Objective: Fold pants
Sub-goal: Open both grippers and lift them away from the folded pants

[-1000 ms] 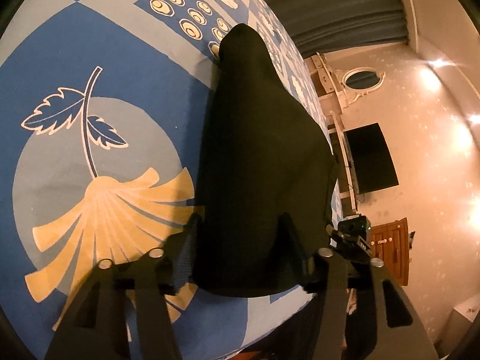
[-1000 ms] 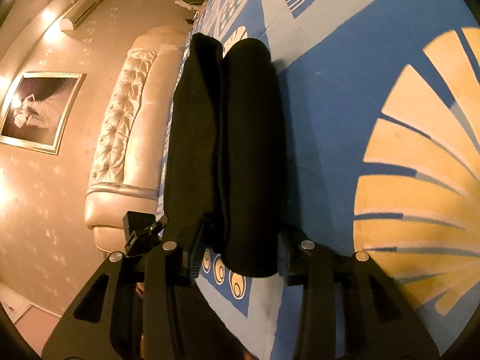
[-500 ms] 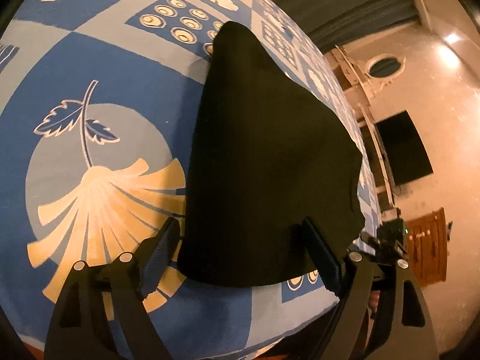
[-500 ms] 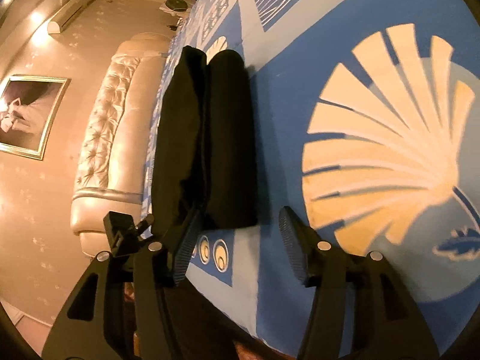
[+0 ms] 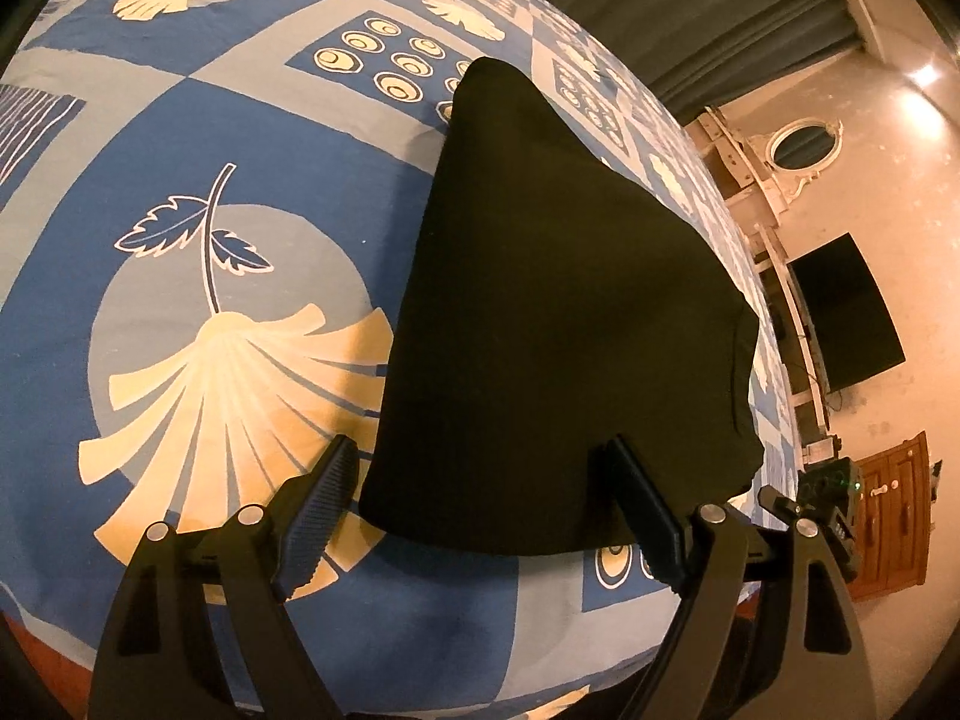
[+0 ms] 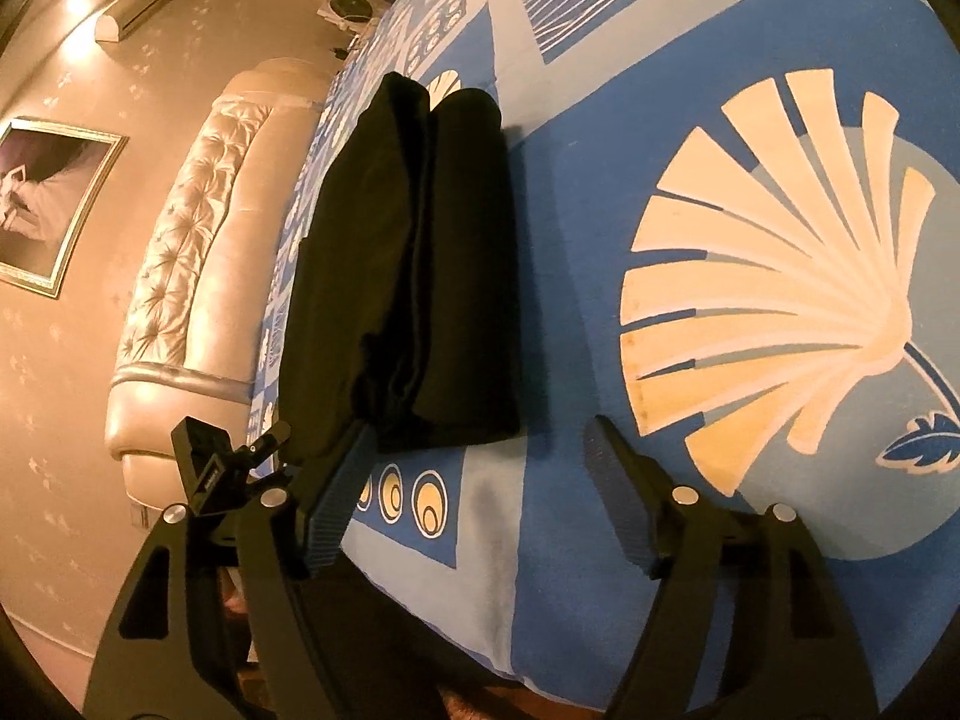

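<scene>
The black pants lie folded in a flat stack on the blue patterned bedspread. My left gripper stands open wide at their near edge. That edge lies between its jaws, with the left pad apart from the cloth. In the right wrist view the pants show as a thick layered bundle seen end-on. My right gripper is open and its jaws are opening. The bundle's near end lies just ahead of the jaws, toward the left finger, and nothing is pressed between the pads.
The bed's near edge runs just below both grippers. A padded headboard and a framed picture stand beyond the pants. A dark TV and a wooden cabinet are against the far wall.
Both grippers have opened and let go of the pants, then drawn back a little and tipped. The pants stay lying on the bed.
</scene>
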